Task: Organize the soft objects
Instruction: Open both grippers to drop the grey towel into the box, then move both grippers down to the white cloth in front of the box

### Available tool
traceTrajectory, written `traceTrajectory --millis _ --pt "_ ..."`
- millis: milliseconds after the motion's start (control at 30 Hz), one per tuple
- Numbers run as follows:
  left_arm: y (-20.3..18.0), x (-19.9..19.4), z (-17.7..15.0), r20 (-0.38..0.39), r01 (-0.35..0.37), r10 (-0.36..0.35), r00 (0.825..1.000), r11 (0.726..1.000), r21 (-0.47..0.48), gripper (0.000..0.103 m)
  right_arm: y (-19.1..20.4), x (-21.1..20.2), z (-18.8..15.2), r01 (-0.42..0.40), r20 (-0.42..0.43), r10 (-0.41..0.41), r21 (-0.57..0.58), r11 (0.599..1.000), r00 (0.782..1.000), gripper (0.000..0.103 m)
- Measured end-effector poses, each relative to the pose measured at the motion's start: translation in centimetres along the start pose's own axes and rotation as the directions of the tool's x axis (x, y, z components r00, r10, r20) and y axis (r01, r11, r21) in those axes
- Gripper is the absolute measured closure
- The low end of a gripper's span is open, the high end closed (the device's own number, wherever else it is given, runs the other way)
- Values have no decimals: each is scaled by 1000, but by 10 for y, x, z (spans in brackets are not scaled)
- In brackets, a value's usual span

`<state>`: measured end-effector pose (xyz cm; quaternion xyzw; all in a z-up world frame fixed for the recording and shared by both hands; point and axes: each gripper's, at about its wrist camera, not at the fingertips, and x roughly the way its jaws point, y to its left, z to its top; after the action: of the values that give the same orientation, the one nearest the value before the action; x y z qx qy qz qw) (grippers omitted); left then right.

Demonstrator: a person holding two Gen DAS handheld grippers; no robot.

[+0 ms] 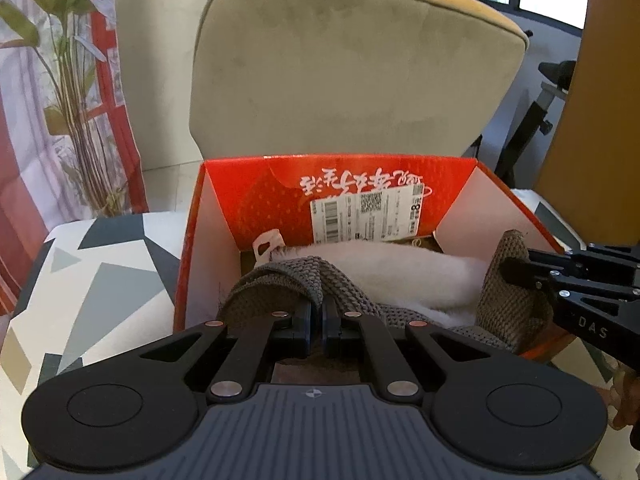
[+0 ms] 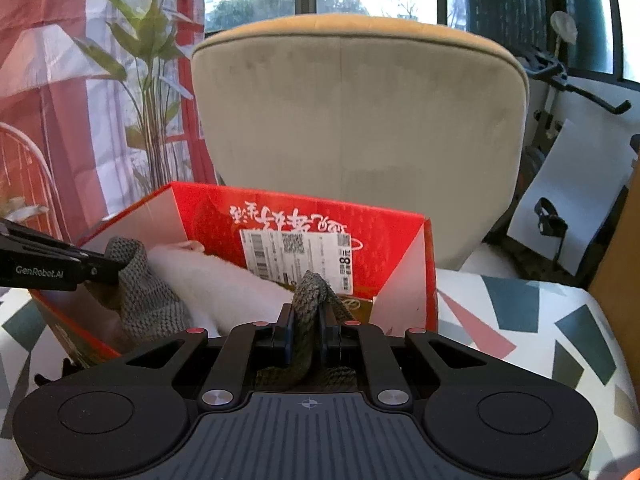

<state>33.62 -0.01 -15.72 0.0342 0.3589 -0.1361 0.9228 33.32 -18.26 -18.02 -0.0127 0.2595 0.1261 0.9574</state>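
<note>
A grey knit cloth (image 1: pixel 276 280) with a white fleece lining (image 1: pixel 384 268) hangs low inside an open red cardboard box (image 1: pixel 256 196). My left gripper (image 1: pixel 316 312) is shut on the cloth's near left edge. From the right, my right gripper (image 1: pixel 510 270) pinches the other end of the cloth. In the right wrist view, the right gripper (image 2: pixel 308 316) is shut on a fold of the knit cloth (image 2: pixel 148 292), and the left gripper (image 2: pixel 114 268) grips its far end at the left. The fleece lining (image 2: pixel 224 284) sags between them inside the box (image 2: pixel 392 240).
The box stands on a surface with a geometric print (image 1: pixel 100 280). A white shipping label (image 1: pixel 368 216) is stuck to the box's back wall. A beige chair back (image 1: pixel 352 72) rises right behind it. A potted plant (image 1: pixel 76 100) and a red-and-white curtain stand at the left.
</note>
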Motion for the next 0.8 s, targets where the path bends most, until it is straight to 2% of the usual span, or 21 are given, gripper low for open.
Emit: traceTrajectory --millis 100,200,267,367,400,433,467,500,533,633,667,733,800 --pt "0 4 -2 -15 -5 5 1000 1000 12 97 -1 5 -1 8 -15 -8 5 1000 1000 92" --pt "1 0 -2 8 -2 2 1000 1000 30 97 -2 3 -1 23 -16 -23 2 1000 1000 91" --pt "2 -8 0 35 -10 9 999 999 46 95 -4 0 -1 44 -8 -44 -4 999 999 83" --pt "3 -19 2 71 -7 3 997 998 55 75 -7 -10 2 66 25 -65 -6 998 998 77" --pt "3 -23 3 85 -14 9 996 998 55 57 -8 -13 3 72 34 -71 -3 997 997 75" --pt "4 -28 3 102 -19 14 995 998 53 39 -9 -16 5 77 40 -77 0 997 996 68" --pt "4 -33 4 121 -18 12 993 999 48 32 -10 -20 6 83 48 -83 6 997 995 54" --pt "4 -39 4 137 -14 8 990 999 45 24 -11 -23 8 85 55 -86 11 996 995 46" --pt "4 -43 5 147 -12 6 989 999 45 19 -12 -28 9 89 67 -90 17 996 994 34" --pt "1 -57 5 176 -11 3 984 999 43 9 -11 -40 12 91 94 -92 19 996 991 26" --pt "0 -63 4 187 -9 1 982 999 44 8 -10 -45 13 90 100 -91 18 996 991 18" --pt "-2 -73 1 202 -6 -4 979 999 48 5 -7 -55 13 88 120 -89 17 996 989 10" --pt "-5 -85 -3 213 -4 -7 977 999 53 3 -5 -67 12 77 139 -79 20 997 987 7"
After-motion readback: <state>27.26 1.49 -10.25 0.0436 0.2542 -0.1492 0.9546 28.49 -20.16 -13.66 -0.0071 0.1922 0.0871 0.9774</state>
